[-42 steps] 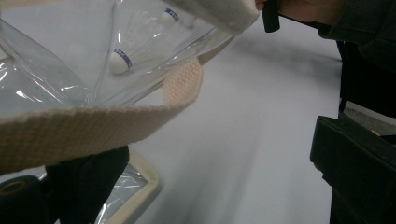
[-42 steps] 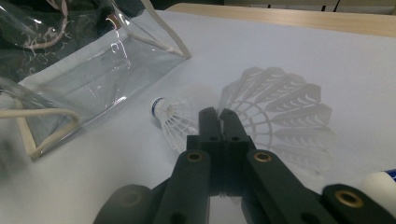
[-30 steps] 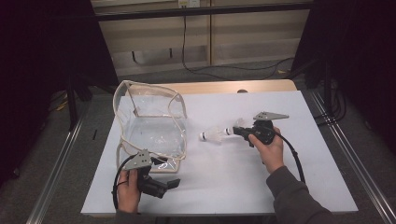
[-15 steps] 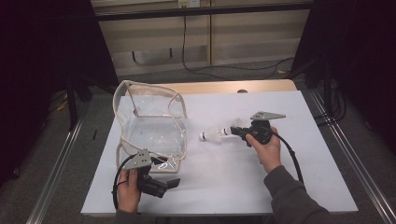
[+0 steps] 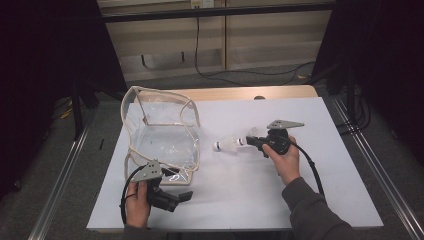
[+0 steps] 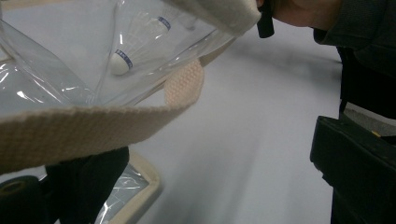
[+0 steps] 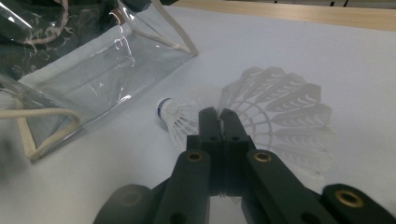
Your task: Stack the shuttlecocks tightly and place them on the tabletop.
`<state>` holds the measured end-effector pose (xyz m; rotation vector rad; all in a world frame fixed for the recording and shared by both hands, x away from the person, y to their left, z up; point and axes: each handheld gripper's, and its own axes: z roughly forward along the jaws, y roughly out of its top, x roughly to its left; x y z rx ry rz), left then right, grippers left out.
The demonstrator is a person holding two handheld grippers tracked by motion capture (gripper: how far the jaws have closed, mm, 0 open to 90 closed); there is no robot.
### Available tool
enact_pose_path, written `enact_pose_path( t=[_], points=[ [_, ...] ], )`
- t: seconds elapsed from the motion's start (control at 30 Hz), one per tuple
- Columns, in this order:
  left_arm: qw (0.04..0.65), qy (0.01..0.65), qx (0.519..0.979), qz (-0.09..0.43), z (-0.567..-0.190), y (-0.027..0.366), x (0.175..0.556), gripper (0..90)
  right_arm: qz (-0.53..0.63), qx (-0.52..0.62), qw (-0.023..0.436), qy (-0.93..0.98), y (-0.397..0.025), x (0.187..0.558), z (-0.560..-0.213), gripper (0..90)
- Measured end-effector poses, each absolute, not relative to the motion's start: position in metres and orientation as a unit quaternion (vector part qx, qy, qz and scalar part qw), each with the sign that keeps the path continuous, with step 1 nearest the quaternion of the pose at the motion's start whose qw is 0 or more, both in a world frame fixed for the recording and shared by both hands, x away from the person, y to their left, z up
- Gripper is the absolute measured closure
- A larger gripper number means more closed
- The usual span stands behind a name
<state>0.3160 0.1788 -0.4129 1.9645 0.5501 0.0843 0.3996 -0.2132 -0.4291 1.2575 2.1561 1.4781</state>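
Right gripper view: right hand-held gripper clenched on white shuttlecock beside clear bag.

Glossy clear plastic bag with rough woven beige cloth edging; white, feathery plastic shuttlecock ahead of matt black jaws.

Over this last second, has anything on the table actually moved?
Barely. The right gripper, shut on the shuttlecock, drifted slightly toward the person; the shuttlecock came with it, its cork toward the clear bag. The left gripper stayed low beside the bag's near edge, and the bag kept its place.
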Motion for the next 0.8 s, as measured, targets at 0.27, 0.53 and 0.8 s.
enact_pose_path(
  t=[0.27,0.53,0.8],
  points=[
    [0.523,0.23,0.82,0.036,-0.413,0.179,0.316,4.6,0.507,0.429,0.119,0.738,-0.211,0.402,-0.429,89.8],
    [0.524,0.23,0.819,0.036,-0.413,0.178,0.316,4.6,0.505,0.426,0.117,0.741,-0.207,0.404,-0.43,89.7],
    [0.523,0.229,0.82,0.037,-0.413,0.179,0.316,4.7,0.503,0.423,0.115,0.745,-0.202,0.405,-0.432,89.7]
  ],
)
